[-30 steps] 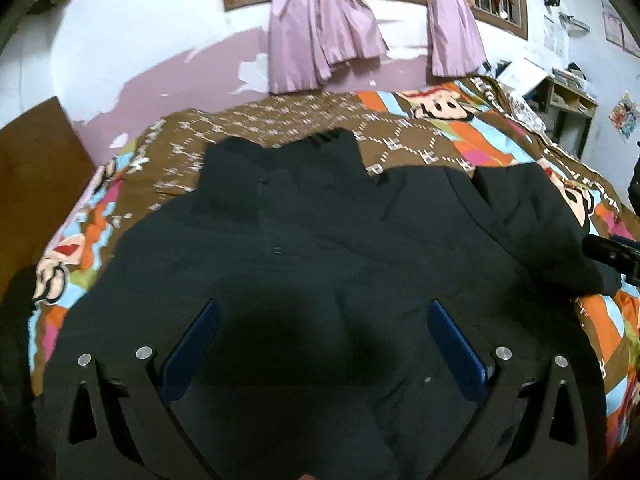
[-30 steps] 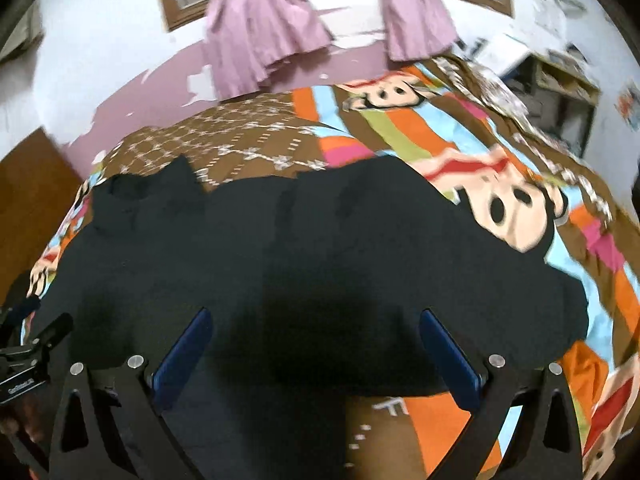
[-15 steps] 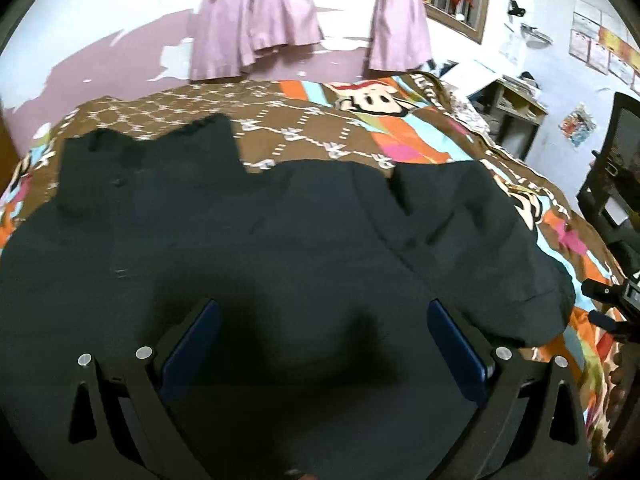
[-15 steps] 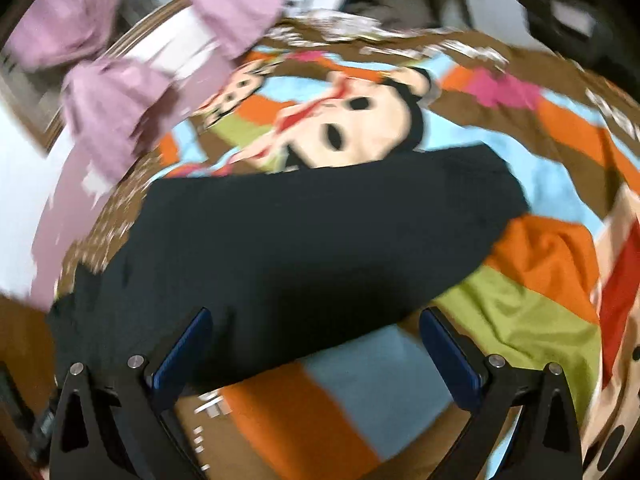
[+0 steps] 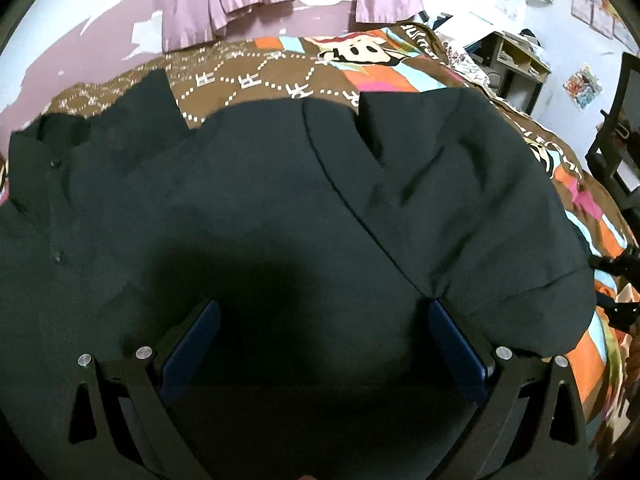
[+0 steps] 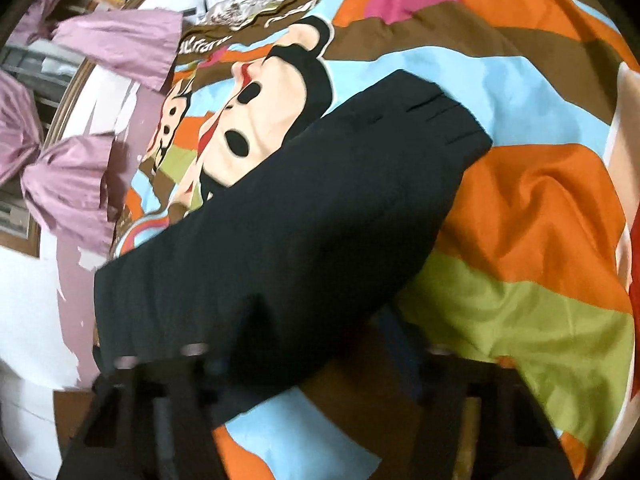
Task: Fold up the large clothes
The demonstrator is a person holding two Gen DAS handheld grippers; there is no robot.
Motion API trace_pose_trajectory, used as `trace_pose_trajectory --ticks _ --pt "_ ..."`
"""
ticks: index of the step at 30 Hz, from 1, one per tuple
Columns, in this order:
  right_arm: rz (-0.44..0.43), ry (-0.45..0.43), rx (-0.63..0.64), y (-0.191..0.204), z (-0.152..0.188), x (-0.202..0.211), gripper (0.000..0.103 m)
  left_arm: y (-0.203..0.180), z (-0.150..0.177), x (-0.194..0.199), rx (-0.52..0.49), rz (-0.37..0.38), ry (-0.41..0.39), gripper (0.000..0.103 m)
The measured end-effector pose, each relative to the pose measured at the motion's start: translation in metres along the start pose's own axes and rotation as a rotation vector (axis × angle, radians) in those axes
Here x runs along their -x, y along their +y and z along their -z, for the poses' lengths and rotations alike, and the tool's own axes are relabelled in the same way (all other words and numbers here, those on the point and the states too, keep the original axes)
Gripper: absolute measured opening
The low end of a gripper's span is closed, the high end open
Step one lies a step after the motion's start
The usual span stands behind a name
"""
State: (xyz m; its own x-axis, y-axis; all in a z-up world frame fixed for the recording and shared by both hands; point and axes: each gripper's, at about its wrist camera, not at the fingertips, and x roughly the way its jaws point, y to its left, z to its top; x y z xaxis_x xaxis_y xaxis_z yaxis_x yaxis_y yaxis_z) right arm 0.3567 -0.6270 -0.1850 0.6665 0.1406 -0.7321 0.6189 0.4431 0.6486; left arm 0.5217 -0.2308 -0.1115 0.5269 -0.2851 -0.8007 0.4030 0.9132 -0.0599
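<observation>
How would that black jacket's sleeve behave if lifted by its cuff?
The sleeve would probably droop limply: it already creases softly over the bedspread. It looks thick, so likely somewhat heavy. The rest of the jacket would probably drag behind.

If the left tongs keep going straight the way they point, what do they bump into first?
Most likely the black coat. The left tongs stand open and point down at its middle, spread over the colourful bedspread, with nothing else showing in between.
</observation>
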Motion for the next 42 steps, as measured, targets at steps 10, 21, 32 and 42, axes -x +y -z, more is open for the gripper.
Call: trace_pose_trajectory --ticks 10,21,32,42 --pt "0.002 -0.226 0.223 0.061 -0.009 0.050 0.004 0.022 0.005 0.016 0.088 0.094 -0.002 0.102" --pt "-0.188 -0.476 0.870 0.258 0.109 0.117 0.004 0.103 0.019 0.123 0.213 0.038 -0.088 0.102" --pt "-0.278 -0.296 1.309 0.327 0.270 0.057 0.004 0.202 0.069 0.206 0.387 -0.003 -0.110 0.102" --pt "-0.153 -0.173 0.953 0.221 0.197 0.031 0.071 0.184 0.073 0.156 0.359 0.030 -0.082 0.102"
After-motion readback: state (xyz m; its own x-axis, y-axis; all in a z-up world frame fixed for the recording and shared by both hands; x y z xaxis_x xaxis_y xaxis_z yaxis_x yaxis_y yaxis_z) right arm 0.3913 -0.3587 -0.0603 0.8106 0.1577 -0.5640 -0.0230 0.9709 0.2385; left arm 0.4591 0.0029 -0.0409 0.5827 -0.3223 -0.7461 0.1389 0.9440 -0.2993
